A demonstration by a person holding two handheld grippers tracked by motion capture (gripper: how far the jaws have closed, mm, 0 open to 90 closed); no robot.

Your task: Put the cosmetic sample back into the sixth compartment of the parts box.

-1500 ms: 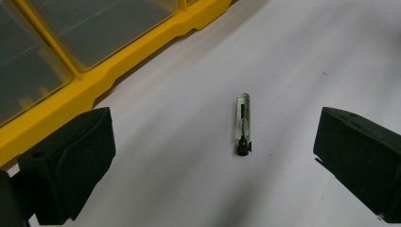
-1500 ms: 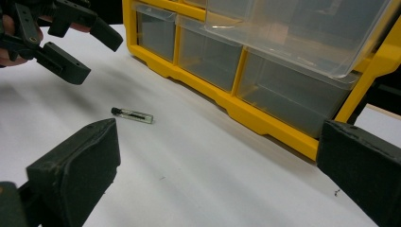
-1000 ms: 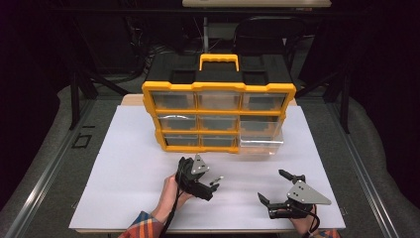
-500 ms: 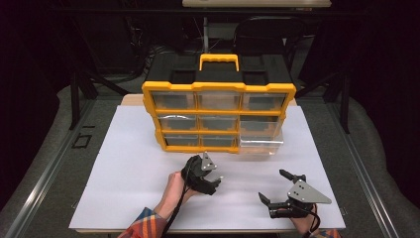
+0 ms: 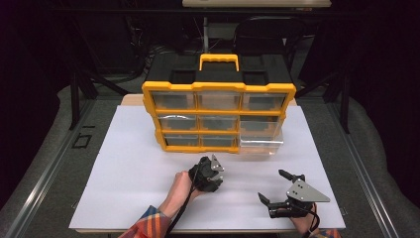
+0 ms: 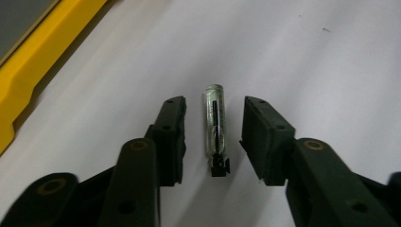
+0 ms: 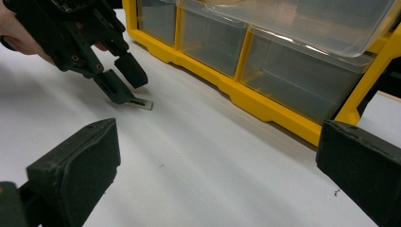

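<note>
A small clear tube point(image 6: 215, 127) with a black core and black end lies flat on the white table sheet point(image 5: 124, 163). My left gripper point(image 6: 215, 101) points down over it, one jaw on each side. The jaws have just been closing; a gap still shows between each pad and the tube, so the gripper is open. In the right gripper view the left gripper point(image 7: 125, 80) has its tips at the table beside the tube point(image 7: 144, 104). My right gripper point(image 5: 272, 185) rests at the near right, open wide with nothing in it.
A yellow and black drawer organizer point(image 5: 218, 116) stands at the middle back of the sheet, with a carry handle on top. Its lower right clear drawer point(image 5: 260, 141) is pulled out toward me. Dark floor and chair legs surround the table.
The left gripper has shifted right and slightly toward the organizer, tipping down over the tube. Its jaws stand narrower than before. The right gripper has kept still.
</note>
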